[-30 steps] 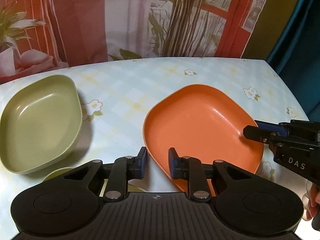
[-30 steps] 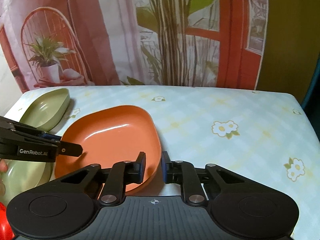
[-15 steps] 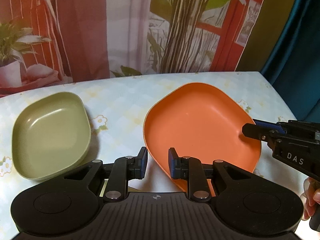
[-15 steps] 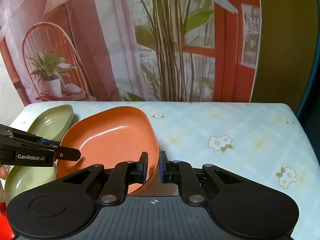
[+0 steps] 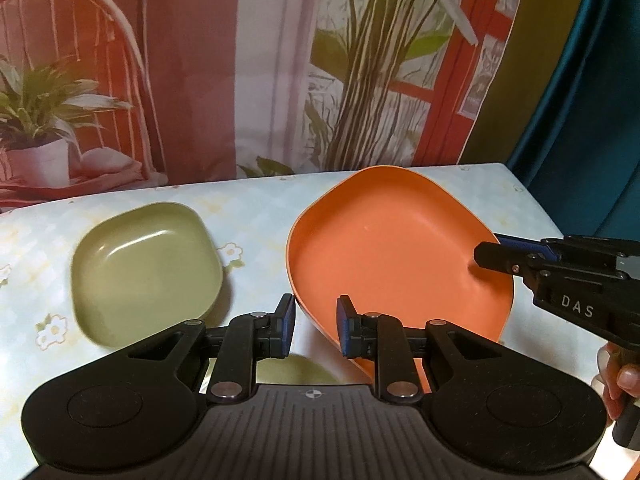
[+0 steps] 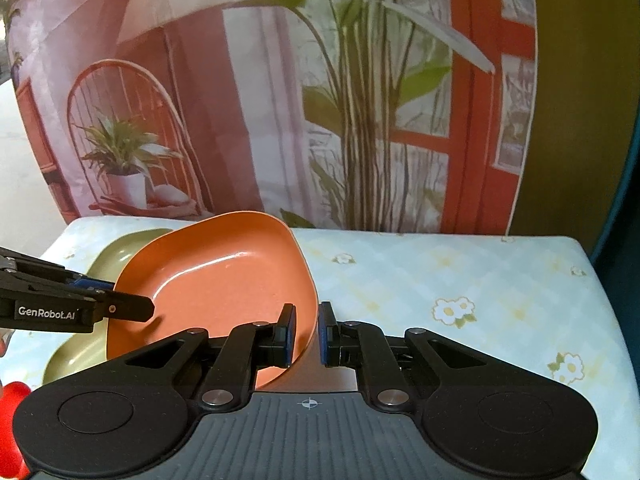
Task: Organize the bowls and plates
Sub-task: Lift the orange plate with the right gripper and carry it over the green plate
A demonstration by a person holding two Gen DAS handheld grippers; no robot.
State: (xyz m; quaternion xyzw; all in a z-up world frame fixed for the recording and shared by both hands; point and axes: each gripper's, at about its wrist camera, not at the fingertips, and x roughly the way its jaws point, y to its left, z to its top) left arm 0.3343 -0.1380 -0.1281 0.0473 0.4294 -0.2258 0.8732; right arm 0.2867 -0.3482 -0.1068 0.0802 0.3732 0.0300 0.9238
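An orange plate [image 5: 392, 256] hangs above the table, held by two opposite rims. My left gripper [image 5: 315, 320] is shut on its near left rim. My right gripper [image 5: 492, 256] is shut on the right rim, where a hand [image 5: 624, 380] holds its handle. In the right wrist view the right gripper [image 6: 307, 328] pinches the orange plate [image 6: 216, 288] at its near right rim, and the left gripper [image 6: 136, 306] bites the far side. A green bowl [image 5: 148, 268] rests on the table to the left. A second green dish [image 5: 296, 368] shows under the orange plate.
The table wears a pale checked cloth with flowers [image 6: 440, 272]; its right edge drops off near a dark blue curtain [image 5: 592, 120]. A printed backdrop hangs behind the far edge. A red object [image 6: 12, 400] sits at the near left corner.
Both grippers have risen with the orange plate between them. The green bowl and the tablecloth now look farther below, and more of the backdrop shows.
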